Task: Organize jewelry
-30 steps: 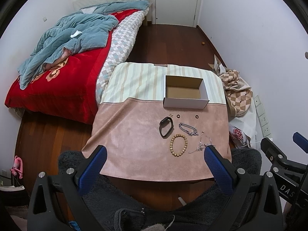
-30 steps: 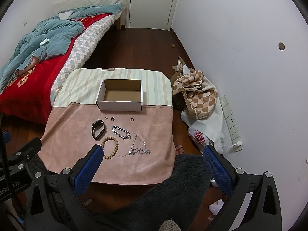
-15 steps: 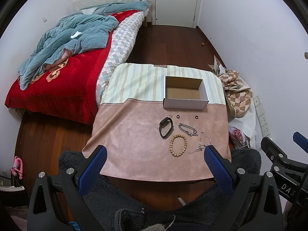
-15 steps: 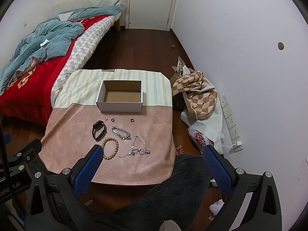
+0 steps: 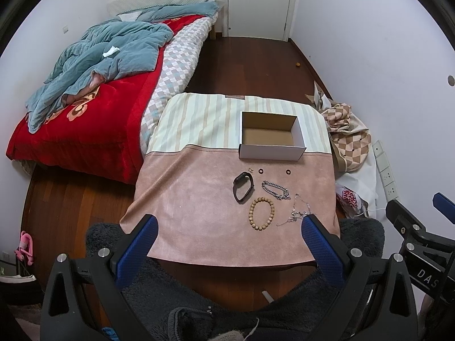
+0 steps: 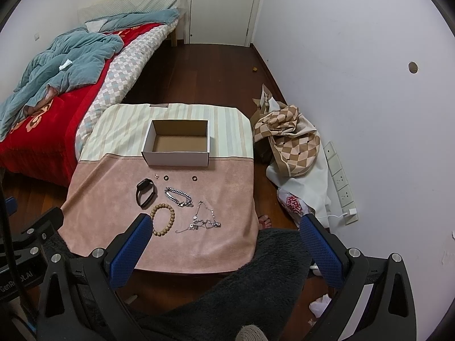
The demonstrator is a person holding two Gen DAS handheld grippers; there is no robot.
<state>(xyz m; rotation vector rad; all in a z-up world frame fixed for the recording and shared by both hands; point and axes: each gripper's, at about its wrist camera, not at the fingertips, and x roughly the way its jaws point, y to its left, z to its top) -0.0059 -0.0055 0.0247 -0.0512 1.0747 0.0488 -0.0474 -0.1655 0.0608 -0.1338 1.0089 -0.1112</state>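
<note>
Both grippers hang high above the cloth-draped tabletop (image 5: 182,199), the left gripper (image 5: 227,240) spread wide with nothing between its blue pads, the right gripper (image 6: 224,238) just as wide and just as empty. Nothing has gone into the open white cardboard box (image 6: 177,157) yet; its brown floor is bare.

All the jewelry lies on the pink cloth on the near side of that box: a black loop wristband (image 6: 146,192) closest to the box's left corner, a silver link chain bracelet (image 6: 178,196) to its right, a round wooden bead bracelet (image 6: 162,219) nearer the camera, and a thin tangled silver necklace (image 6: 202,219) farthest right.

The sensible opening, I'd say, is the bead bracelet: stiff, chunky, easy to pinch across one side of the ring. Come down square, close on the beads alone so the cloth doesn't bunch, lift clear, release low inside the box.

Harder to read: two small dark rings (image 5: 260,172) and a tiny pale pair, possibly earrings, right against the box front are too small to identify. The necklace's clasp and tangle are unclear, and the left gripper's pad covers its near end.
</note>
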